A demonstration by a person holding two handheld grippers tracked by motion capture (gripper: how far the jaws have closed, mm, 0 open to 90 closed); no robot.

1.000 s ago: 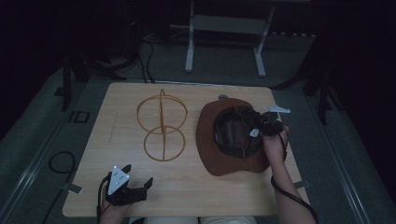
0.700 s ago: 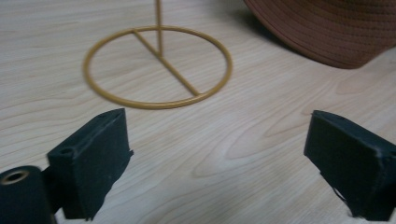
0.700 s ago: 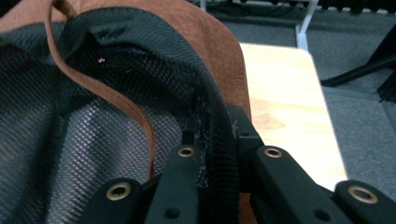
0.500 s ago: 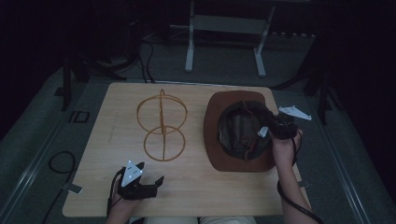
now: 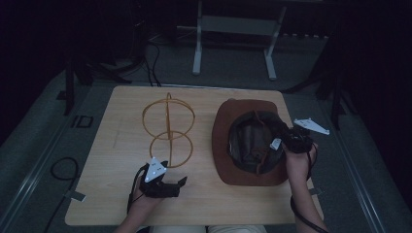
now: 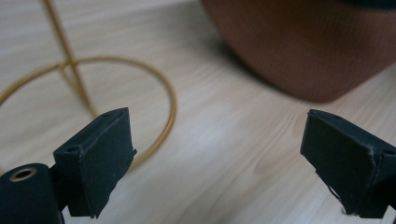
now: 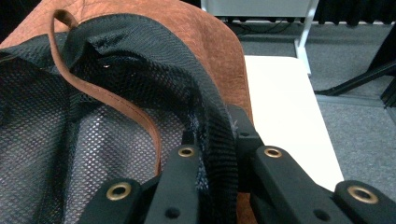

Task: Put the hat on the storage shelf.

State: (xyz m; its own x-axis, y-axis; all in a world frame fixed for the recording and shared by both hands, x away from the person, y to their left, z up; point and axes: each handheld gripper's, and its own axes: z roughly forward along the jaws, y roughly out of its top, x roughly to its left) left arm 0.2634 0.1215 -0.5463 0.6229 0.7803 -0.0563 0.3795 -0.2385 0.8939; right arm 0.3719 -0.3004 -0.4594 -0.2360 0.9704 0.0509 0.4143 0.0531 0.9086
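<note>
On table [image 5: 111,160], upturned hat [image 5: 248,165] (mesh-lined)

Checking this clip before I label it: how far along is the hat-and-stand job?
Done: the right gripper is shut on the black mesh lining at the rim of the brown hat, which is upside down on the table.
In hand: the left gripper is open, empty, low over the table between the gold wire stand and the hat.
Left: probably getting the hat onto the stand; they are apart.

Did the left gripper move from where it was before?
Yes. The left gripper slid rightward along the table's near edge, closer to the gold wire stand.
</note>
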